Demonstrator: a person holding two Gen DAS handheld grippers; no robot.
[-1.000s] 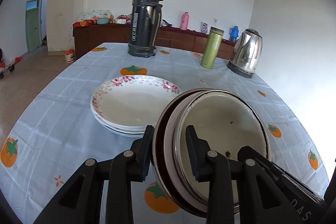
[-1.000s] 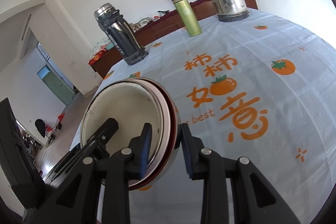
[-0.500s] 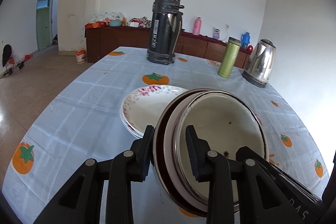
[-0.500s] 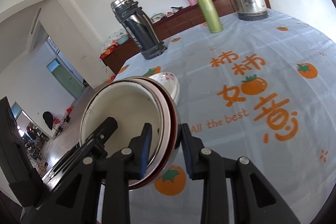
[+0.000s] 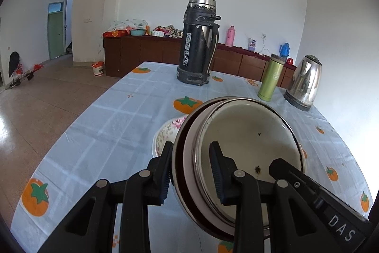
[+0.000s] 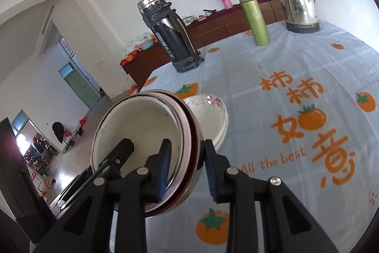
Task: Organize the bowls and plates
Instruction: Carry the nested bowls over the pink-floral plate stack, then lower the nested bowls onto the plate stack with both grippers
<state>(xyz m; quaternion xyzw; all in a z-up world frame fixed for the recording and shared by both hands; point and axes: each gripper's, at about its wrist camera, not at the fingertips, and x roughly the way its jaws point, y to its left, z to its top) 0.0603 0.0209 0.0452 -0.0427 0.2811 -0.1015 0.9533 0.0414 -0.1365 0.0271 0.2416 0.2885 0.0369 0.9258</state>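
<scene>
A stack of nested bowls [image 5: 246,148], cream inside with a dark red outer one, hangs above the table. My left gripper [image 5: 190,166] is shut on its left rim. My right gripper [image 6: 187,164] is shut on the opposite rim of the bowl stack [image 6: 142,134]; its finger shows in the left wrist view [image 5: 296,177]. A stack of white floral plates [image 6: 210,115] sits on the table just behind the bowls, mostly hidden in the left wrist view [image 5: 165,132].
On the far side of the table stand a tall dark thermos [image 5: 197,42], a green bottle [image 5: 270,77] and a steel kettle [image 5: 303,82]. The tablecloth [image 6: 296,91] is pale blue with orange persimmons. The table's left edge drops to the floor [image 5: 47,96].
Both grippers have carried the bowl stack left and over the floral plates, which are now mostly hidden behind it. Both grips are unchanged.
</scene>
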